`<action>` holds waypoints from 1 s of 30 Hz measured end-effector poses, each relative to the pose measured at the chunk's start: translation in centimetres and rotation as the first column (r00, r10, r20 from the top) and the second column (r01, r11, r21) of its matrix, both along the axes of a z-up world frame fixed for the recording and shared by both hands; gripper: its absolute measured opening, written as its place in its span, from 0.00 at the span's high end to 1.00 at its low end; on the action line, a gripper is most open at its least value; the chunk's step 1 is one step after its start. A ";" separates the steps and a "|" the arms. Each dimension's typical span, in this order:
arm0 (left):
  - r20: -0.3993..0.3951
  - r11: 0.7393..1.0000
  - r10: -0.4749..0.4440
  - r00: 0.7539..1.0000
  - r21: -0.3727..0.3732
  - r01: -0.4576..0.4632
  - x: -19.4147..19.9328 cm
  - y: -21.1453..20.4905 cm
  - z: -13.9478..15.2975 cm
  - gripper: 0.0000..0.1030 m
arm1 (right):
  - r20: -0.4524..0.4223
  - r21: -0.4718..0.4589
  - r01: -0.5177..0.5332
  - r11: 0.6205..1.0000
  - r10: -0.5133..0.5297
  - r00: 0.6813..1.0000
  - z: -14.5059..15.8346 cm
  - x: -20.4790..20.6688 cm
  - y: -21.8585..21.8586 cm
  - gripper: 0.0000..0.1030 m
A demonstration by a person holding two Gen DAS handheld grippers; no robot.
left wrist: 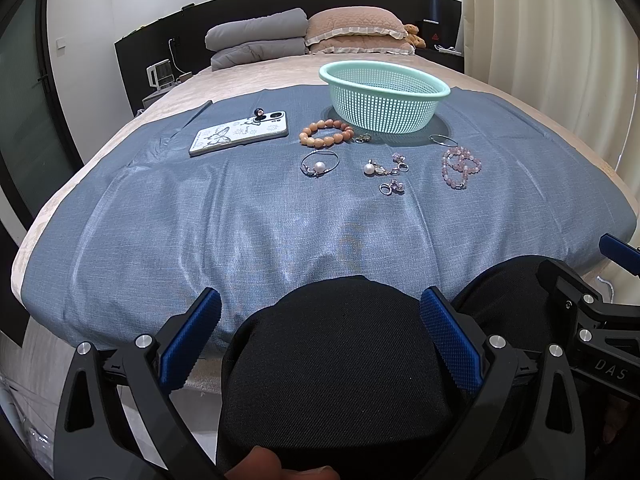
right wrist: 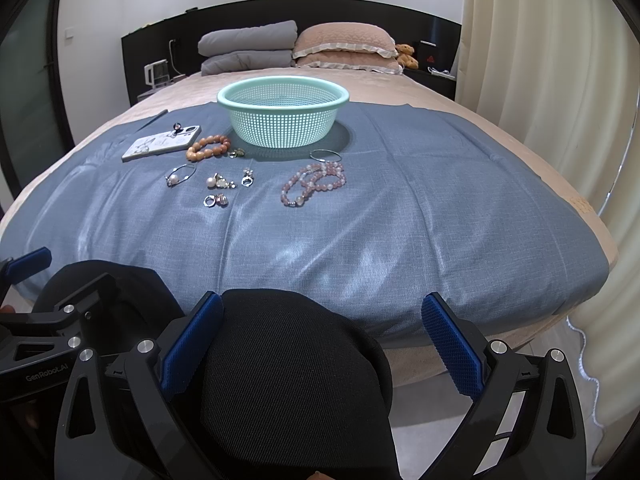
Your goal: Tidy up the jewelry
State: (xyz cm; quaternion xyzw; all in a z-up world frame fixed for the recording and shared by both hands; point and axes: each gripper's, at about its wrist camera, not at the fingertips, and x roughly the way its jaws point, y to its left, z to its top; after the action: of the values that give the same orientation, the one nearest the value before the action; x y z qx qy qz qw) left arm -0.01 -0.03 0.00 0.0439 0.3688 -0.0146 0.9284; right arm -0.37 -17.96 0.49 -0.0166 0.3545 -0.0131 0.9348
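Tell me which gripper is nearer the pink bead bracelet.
Right. The pink bead bracelet lies slightly left of the right gripper; from the left gripper it sits farther off to the right.

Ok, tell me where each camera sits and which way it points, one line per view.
Left wrist: on the left claw, low at the bed's foot, facing the headboard; open fingers, a black-trousered knee and the right claw show.
Right wrist: on the right claw, same direction, slightly rightward; a knee and the left claw show.
Shared: green basket, orange bead bracelet, phone.
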 end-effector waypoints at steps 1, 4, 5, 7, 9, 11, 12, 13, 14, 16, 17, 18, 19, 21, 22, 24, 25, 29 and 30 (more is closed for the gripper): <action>0.000 1.000 0.000 1.000 0.000 0.000 0.0 0.0 0.0 0.05 | 0.000 0.000 0.000 1.000 0.000 1.000 0.0 0.0 0.0 0.07; 0.000 1.000 0.000 1.000 0.000 0.000 0.0 0.0 0.0 0.05 | 0.000 0.000 0.000 1.000 0.000 1.000 0.0 0.0 0.0 0.07; 0.000 1.000 0.000 1.000 0.000 0.000 0.0 0.0 0.0 0.05 | 0.000 0.000 0.000 1.000 0.000 1.000 0.0 0.0 0.0 0.07; 0.000 1.000 0.000 1.000 0.000 0.000 0.0 -0.1 0.0 0.05 | 0.000 0.000 0.000 1.000 0.000 1.000 0.0 0.0 0.0 0.07; 0.000 1.000 0.000 1.000 0.000 0.000 0.0 0.0 0.0 0.05 | 0.000 0.000 0.000 1.000 0.000 1.000 0.0 0.0 0.0 0.07; 0.000 1.000 0.000 1.000 0.000 0.000 0.0 0.0 0.0 0.05 | 0.000 0.001 0.000 1.000 0.000 1.000 0.0 0.0 0.0 0.07; 0.000 1.000 0.000 1.000 0.000 0.000 0.0 0.0 0.0 0.05 | 0.000 0.000 0.000 1.000 0.000 1.000 0.0 0.0 0.0 0.07; 0.000 1.000 0.000 1.000 0.000 0.000 0.0 0.0 0.0 0.05 | 0.000 0.000 0.000 1.000 0.000 1.000 0.0 0.0 0.0 0.07; 0.000 1.000 0.000 1.000 0.000 0.000 0.0 0.0 0.0 0.05 | 0.000 0.000 0.000 1.000 0.000 1.000 0.0 0.0 0.0 0.07; 0.000 1.000 0.000 1.000 0.000 0.000 0.0 0.0 0.0 0.05 | 0.000 0.000 0.000 1.000 0.000 1.000 0.0 0.0 0.0 0.07; 0.000 1.000 0.000 1.000 0.000 0.000 0.0 0.0 0.0 0.05 | 0.000 0.000 0.000 1.000 0.000 1.000 0.0 0.0 0.0 0.07; -0.001 1.000 0.000 1.000 0.000 0.000 0.0 0.0 0.0 0.05 | 0.000 0.001 0.000 1.000 0.000 1.000 0.0 0.0 0.0 0.07; 0.000 1.000 0.000 1.000 -0.001 0.000 0.0 0.0 0.0 0.05 | 0.000 0.000 0.000 1.000 0.000 1.000 0.0 0.0 0.0 0.07; -0.001 1.000 0.000 1.000 0.000 0.000 0.0 0.0 0.0 0.05 | 0.000 0.000 0.000 1.000 0.000 1.000 0.0 0.0 0.0 0.07; -0.001 1.000 0.000 1.000 0.000 0.000 0.0 0.0 0.0 0.05 | 0.000 0.000 0.000 1.000 0.000 1.000 0.0 0.0 0.1 0.07; -0.001 1.000 0.000 1.000 -0.001 0.000 0.0 0.0 0.0 0.05 | 0.000 0.000 0.000 1.000 0.000 1.000 0.0 0.0 0.1 0.07; -0.002 1.000 0.000 1.000 -0.001 0.000 0.0 -0.1 0.0 0.05 | 0.000 0.000 0.000 1.000 0.000 1.000 0.0 0.0 0.1 0.07; -0.001 1.000 0.000 1.000 0.002 0.000 0.0 0.0 0.0 0.05 | -0.001 0.002 -0.001 1.000 0.001 1.000 0.0 0.0 0.1 0.07; 0.001 1.000 0.001 1.000 0.006 -0.001 0.0 -0.1 0.0 0.05 | -0.003 0.004 -0.002 1.000 0.002 1.000 0.0 0.1 0.1 0.07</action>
State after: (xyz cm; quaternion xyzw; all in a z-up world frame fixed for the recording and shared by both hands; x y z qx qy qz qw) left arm -0.05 -0.11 0.01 0.0466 0.3683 -0.0130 0.9284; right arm -0.32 -17.83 0.51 -0.0150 0.3559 -0.0115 0.9343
